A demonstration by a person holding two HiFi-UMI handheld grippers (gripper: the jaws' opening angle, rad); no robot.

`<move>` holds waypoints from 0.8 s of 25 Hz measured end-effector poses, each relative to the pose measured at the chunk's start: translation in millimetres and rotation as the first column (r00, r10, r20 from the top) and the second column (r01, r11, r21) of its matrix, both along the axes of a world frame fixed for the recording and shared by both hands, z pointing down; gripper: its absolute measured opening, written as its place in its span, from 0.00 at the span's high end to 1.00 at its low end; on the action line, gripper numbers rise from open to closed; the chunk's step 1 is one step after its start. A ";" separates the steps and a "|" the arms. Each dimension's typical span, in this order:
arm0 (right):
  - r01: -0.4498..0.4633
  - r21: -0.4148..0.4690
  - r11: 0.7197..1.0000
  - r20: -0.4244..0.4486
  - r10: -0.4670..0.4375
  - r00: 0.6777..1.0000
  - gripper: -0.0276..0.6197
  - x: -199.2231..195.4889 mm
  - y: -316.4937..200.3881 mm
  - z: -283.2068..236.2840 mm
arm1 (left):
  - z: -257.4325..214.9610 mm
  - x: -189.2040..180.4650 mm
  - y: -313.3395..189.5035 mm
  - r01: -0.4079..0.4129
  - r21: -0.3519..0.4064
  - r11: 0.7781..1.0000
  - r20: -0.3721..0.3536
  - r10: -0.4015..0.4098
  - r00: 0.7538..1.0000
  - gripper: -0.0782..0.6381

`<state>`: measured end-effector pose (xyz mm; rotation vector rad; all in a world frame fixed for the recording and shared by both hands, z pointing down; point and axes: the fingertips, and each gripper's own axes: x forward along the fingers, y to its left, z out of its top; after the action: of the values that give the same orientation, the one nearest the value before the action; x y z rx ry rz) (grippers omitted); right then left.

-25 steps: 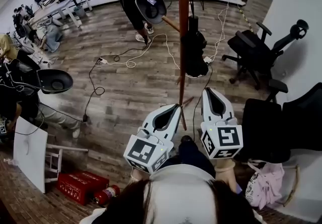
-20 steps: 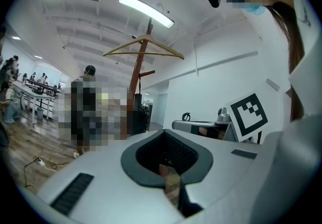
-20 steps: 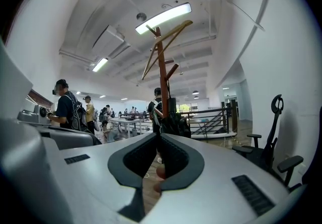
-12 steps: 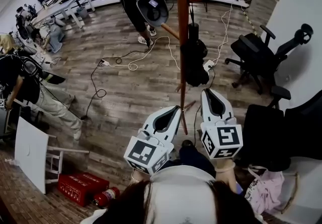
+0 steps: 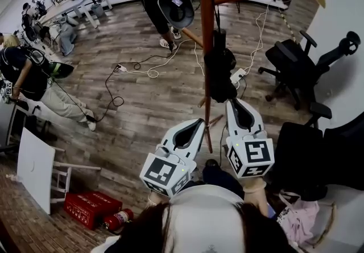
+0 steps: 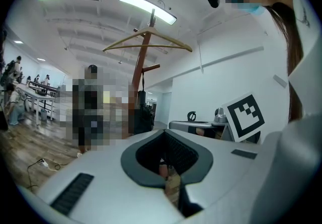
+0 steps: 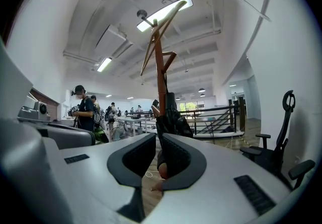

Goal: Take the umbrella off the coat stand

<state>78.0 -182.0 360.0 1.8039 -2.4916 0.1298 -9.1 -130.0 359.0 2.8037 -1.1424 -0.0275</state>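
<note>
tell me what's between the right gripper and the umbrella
Nothing. In the right gripper view the umbrella hangs straight beyond the right gripper with only open air between; the head view shows the same gap.

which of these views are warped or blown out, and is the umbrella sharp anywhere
Head view: heavy fisheye, the floor planks curve, yet the umbrella on the coat stand is sharp. Left gripper view: the strip light blows out white; corners vignette black. Right gripper view: same black corners; a ceiling lamp glares behind the stand's top, leaving the umbrella a dark shape.
</note>
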 end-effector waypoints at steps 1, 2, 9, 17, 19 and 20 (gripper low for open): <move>0.006 -0.002 1.000 0.000 -0.006 1.000 0.89 0.6 -2.2 0.5 | -0.2 0.9 -1.7 0.005 0.000 1.000 0.000 -0.005 1.000 0.88; 0.011 -0.003 1.000 0.000 -0.011 1.000 0.89 1.3 -4.2 0.9 | -0.3 1.7 -3.4 0.011 -0.001 1.000 -0.002 -0.011 1.000 0.88; 0.037 -0.007 0.999 -0.008 -0.037 0.999 0.88 3.7 -18.9 4.2 | 2.1 6.2 -14.4 0.026 -0.006 1.000 0.004 -0.026 1.000 0.88; 0.066 -0.028 0.997 -0.007 -0.067 0.998 0.79 5.7 -36.9 11.2 | 4.6 11.3 -29.1 0.038 -0.010 0.999 0.011 -0.038 0.999 0.88; 0.073 -0.034 0.997 -0.010 -0.073 0.997 0.77 5.9 -41.0 13.2 | 5.3 12.7 -32.1 0.040 -0.010 0.999 0.012 -0.040 0.999 0.88; 0.077 -0.038 0.996 -0.012 -0.077 0.997 0.76 5.7 -43.0 13.8 | 5.3 13.1 -33.7 0.041 -0.010 0.999 0.013 -0.041 0.999 0.88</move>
<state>83.6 -224.9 373.8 1.6865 -2.5279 0.1583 4.0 -163.7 364.4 2.7757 -1.1989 -0.0073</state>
